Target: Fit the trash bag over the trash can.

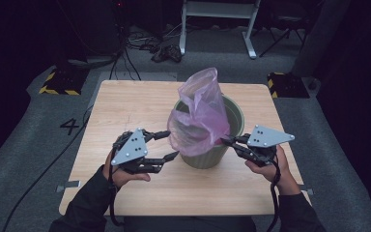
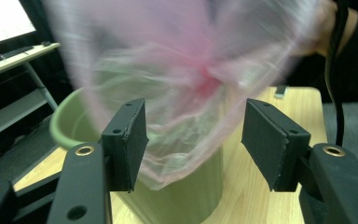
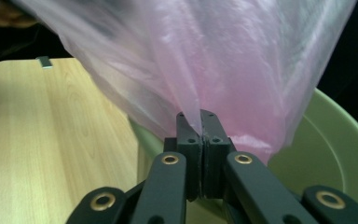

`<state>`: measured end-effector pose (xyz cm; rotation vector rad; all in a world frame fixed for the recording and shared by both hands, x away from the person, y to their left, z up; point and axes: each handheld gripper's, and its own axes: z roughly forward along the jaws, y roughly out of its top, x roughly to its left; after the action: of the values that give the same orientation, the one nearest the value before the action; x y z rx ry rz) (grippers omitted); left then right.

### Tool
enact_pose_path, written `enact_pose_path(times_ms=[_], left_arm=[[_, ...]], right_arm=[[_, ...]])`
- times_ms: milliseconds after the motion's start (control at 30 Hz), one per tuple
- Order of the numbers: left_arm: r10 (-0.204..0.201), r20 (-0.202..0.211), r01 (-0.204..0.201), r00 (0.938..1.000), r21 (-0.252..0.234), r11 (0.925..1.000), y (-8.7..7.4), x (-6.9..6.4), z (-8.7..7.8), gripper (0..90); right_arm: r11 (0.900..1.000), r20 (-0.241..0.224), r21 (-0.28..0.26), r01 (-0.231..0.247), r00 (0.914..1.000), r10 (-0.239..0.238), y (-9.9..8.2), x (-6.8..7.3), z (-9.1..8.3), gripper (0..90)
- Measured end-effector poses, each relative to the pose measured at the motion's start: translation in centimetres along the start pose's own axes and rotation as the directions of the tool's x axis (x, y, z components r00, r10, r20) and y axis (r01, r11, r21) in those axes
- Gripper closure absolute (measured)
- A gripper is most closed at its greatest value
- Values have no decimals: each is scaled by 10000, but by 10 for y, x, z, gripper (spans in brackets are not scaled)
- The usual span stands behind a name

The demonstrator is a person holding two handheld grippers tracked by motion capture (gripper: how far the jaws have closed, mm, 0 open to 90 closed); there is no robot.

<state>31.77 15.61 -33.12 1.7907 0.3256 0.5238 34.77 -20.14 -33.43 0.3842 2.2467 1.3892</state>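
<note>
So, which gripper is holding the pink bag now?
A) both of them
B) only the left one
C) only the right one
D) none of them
C: the right gripper has its jaws shut on a fold of the bag, while the left gripper stands open, pads apart from the plastic.

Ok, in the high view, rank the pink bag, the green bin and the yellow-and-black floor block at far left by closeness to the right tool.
1. Pink bag: pinched in the right tool, at its tips.
2. Green bin: just left of the tool, under the bag.
3. Yellow-and-black block: on the floor beyond the table's far left corner.
</note>
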Motion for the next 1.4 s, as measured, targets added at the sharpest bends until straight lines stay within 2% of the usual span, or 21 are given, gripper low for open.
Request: enact_pose_path(times_ms=[67,133,267,300,367,433,500,567,600,700,767,833,900,1067,1200,1300,1333,1400], left_arm=[[-408,-81,406,9991,-254,9989,0,7,-4,355],[-514,-344,504,9981,-287,9983,1,13,-5,329],[-631,-208,627,9978,-166,9979,3,24,3,287],[-620,-278,616,9977,-122,9980,4,26,6,285],[-745,-13,745,9972,-129,9971,6,33,12,284],[-807,153,807,9966,-6,9967,8,38,18,316],[-707,382,702,9968,140,9974,8,39,24,430],[-438,482,425,9979,264,9987,9,39,29,529],[-345,568,328,9978,304,9990,9,39,30,612],[34,697,-64,9976,430,9991,9,36,34,737],[-31,1091,-5,9940,329,9995,9,35,35,791],[263,1058,-321,9940,538,9980,9,33,37,863],[336,1112,-400,9932,562,9976,9,31,38,890],[536,1019,-608,9934,686,9958,9,27,38,898],[641,1033,-720,9926,749,9946,9,27,39,899],[642,1068,-727,9922,774,9943,9,26,39,899],[663,1063,-747,9921,766,9943,9,26,39,899],[668,1009,-748,9927,783,9941,10,26,39,899]], right_arm=[[10000,-41,47,48,10000,-47,-2,1,-1,888],[10000,-95,12,81,9999,-81,-4,1,-2,887],[9999,-73,-91,105,9999,-106,-5,2,-4,867],[9999,-93,-108,120,9999,-121,-5,3,-4,858],[9998,-97,-140,144,9998,-146,-6,3,-5,838],[9998,-60,-142,155,9999,-156,-7,4,-6,797],[9998,-99,-124,167,9998,-168,-8,5,-7,753],[9996,-9,-66,279,9996,-279,-9,6,-8,721],[9996,24,-85,259,9997,-259,-10,6,-9,698],[9998,27,-124,175,9998,-174,-11,6,-12,596],[9998,11,-173,127,9999,-126,-11,8,-14,500],[9997,113,-141,188,9998,-186,-9,10,-18,491],[9996,245,-153,228,9994,-224,-7,13,-21,444],[9990,170,-436,121,9998,-113,5,19,-33,383],[9973,216,-653,337,9992,-323,21,26,-37,338],[9970,430,-665,397,9984,-369,31,25,-34,318],[9972,636,-599,455,9971,-417,33,24,-33,308],[9979,828,-477,443,9958,-403,35,20,-27,379]])
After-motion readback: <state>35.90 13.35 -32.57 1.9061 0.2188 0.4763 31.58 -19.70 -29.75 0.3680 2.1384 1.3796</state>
